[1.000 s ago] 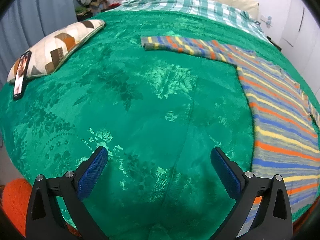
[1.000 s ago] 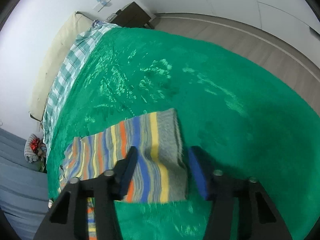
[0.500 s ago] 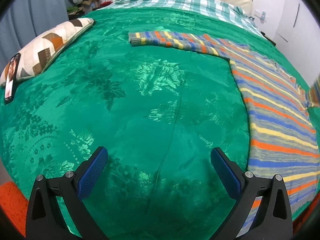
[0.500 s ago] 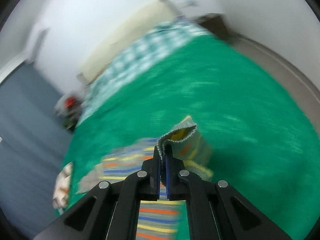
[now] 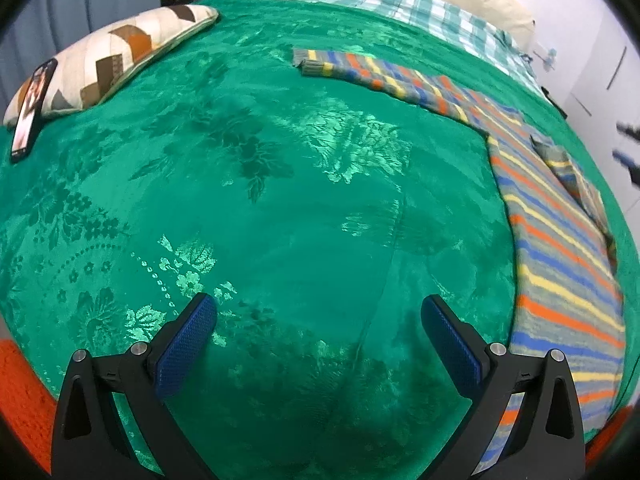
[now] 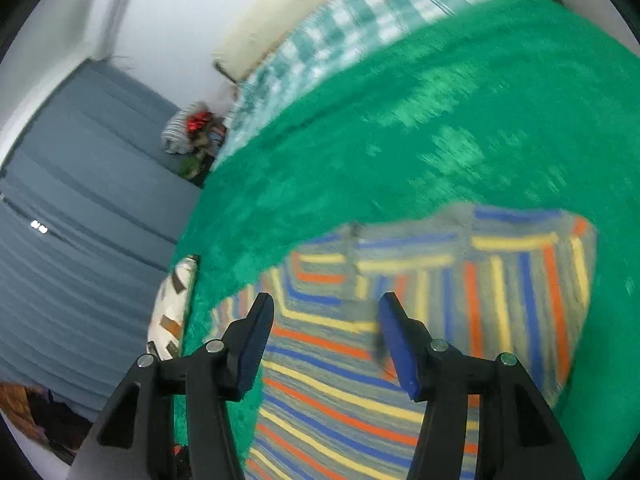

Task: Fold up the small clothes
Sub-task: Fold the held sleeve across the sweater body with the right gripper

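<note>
A knitted sweater (image 5: 560, 260) striped in grey, orange, blue and yellow lies flat on the green bedspread (image 5: 280, 200), to the right of my left gripper (image 5: 318, 302). That gripper is open and holds nothing, hovering over bare bedspread. One sleeve (image 5: 360, 68) stretches out toward the far left. The other sleeve (image 5: 572, 176) lies folded over the sweater's body. In the right wrist view, my right gripper (image 6: 325, 300) hangs above the sweater (image 6: 400, 340), its jaws opening with nothing pinched between them. The folded sleeve (image 6: 520, 264) lies just beyond its fingertips.
A patterned pillow (image 5: 116, 52) with a phone (image 5: 32, 108) leaning on it lies at the bed's far left. A checked sheet (image 5: 400, 0) covers the head of the bed. A pile of clothes (image 6: 192, 128) sits by the grey curtain (image 6: 80, 200).
My right gripper shut on the right sleeve's cuff, swung it up and across onto the sweater's body, then let it go. The left gripper stayed nearly where it was.
</note>
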